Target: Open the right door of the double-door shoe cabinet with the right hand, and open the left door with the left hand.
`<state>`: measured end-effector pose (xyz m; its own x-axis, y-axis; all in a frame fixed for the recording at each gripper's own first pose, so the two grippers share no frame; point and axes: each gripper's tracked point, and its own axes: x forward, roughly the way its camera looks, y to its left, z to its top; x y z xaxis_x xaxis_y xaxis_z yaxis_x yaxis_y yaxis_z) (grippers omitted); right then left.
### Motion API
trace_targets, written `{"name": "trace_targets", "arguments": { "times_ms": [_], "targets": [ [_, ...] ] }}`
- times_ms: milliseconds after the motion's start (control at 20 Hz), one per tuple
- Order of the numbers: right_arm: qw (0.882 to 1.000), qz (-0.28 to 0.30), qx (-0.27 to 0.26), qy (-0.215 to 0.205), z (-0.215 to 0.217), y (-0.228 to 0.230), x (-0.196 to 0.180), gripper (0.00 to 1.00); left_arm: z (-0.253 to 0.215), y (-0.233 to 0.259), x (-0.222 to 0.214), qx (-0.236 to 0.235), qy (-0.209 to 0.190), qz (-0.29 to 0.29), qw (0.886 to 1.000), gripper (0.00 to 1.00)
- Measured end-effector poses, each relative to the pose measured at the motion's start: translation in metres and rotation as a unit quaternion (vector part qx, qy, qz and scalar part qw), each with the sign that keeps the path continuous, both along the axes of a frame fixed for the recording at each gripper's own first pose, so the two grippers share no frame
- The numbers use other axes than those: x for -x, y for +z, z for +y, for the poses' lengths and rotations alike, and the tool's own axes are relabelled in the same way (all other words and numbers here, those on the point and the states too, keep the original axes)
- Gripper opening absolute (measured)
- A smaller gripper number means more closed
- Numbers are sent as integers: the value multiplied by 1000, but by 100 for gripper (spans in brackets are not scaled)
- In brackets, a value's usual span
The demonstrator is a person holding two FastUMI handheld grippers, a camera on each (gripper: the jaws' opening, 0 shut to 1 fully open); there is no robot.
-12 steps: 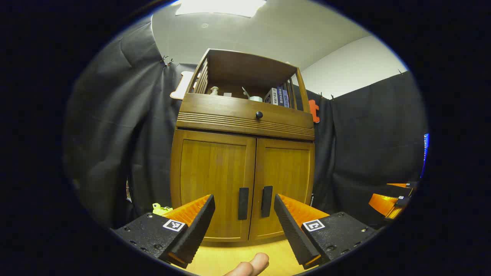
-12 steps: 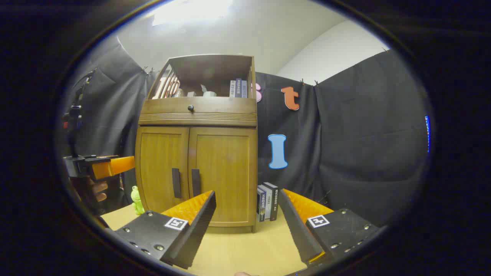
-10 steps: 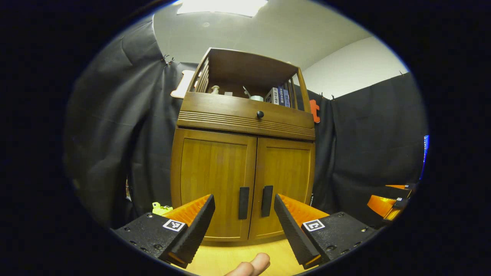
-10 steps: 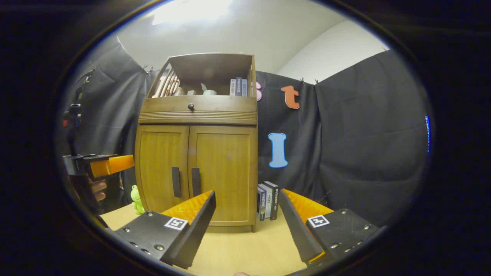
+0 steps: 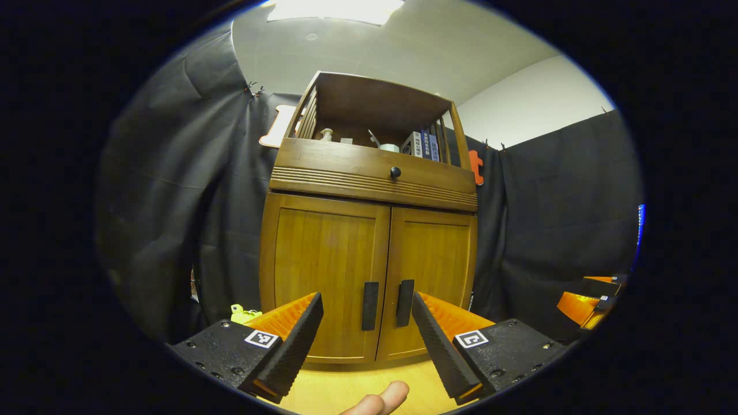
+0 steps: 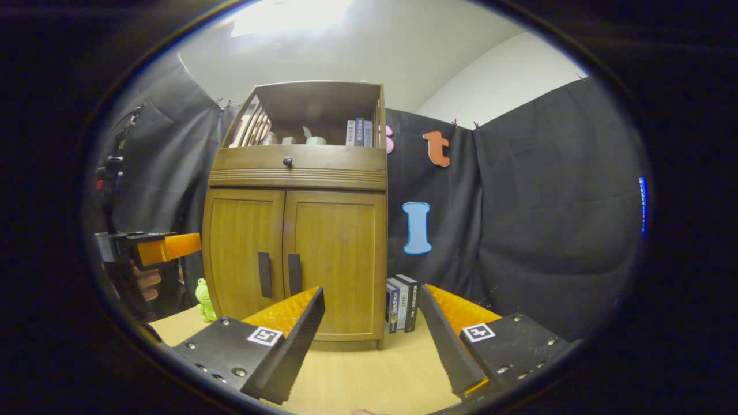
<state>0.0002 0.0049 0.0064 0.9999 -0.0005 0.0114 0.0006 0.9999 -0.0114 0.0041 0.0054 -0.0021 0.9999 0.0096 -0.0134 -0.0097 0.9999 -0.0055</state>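
Note:
A brown wooden shoe cabinet [image 5: 369, 230] [image 6: 297, 242] stands on a light wooden table, both doors closed. Each door carries a dark vertical handle at the middle seam: left handle [image 5: 369, 298] [image 6: 264, 275], right handle [image 5: 405, 295] [image 6: 294, 274]. My left gripper [image 5: 364, 346] is open, short of the cabinet, and the two handles lie between its fingers' lines of sight. My right gripper [image 6: 372, 346] is open too, farther back and aimed at the cabinet's right edge. In the right gripper view the left gripper [image 6: 147, 248] shows at far left, held by a hand.
Above the doors is a drawer with a round knob [image 5: 395, 172], and an open shelf with books and small items. Several books [image 6: 402, 302] stand on the table beside the cabinet's right side. A green frog toy [image 6: 203, 300] sits by its left side. Black cloth hangs behind.
The left gripper has drifted slightly, so the cabinet sits a little to the right and lower in its view. The right gripper has barely moved. Both doors remain closed.

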Motion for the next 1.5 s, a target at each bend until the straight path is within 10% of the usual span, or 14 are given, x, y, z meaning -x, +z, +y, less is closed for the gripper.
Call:
{"name": "trace_targets", "arguments": {
  "times_ms": [1500],
  "targets": [
    [992, 62, -14, 109, 165, -14, -230, 98, 32, 0, -18, 17, 6, 18, 1000, 92]
  ]
}}
